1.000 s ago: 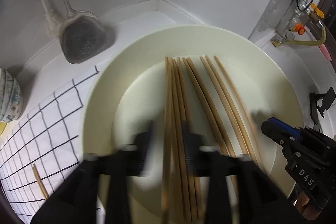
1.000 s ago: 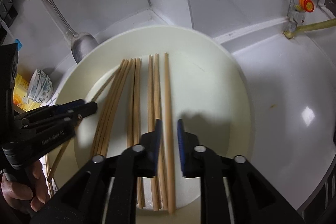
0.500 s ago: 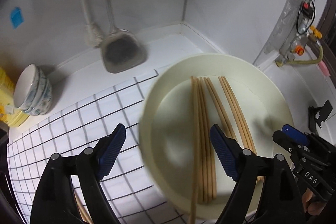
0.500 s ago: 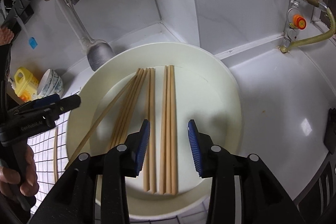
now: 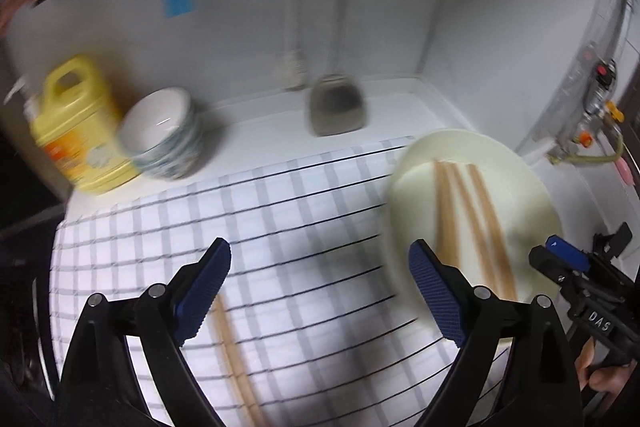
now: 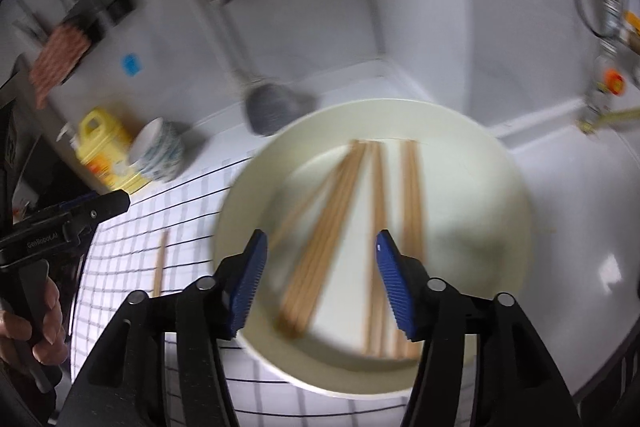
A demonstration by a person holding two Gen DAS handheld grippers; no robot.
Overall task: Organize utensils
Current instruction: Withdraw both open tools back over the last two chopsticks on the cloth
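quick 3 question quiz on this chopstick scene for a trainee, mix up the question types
1. True or false: the left gripper is shut on a chopstick.
2. Where does the lone chopstick lie?
A. on the checked cloth
B. in the stacked bowls
C. in the cream plate
3. Fill in: the chopsticks below the right gripper lie in the cream ____.

Key:
1. False. Its jaws have just been opening and stand wide, with nothing between them.
2. A
3. plate
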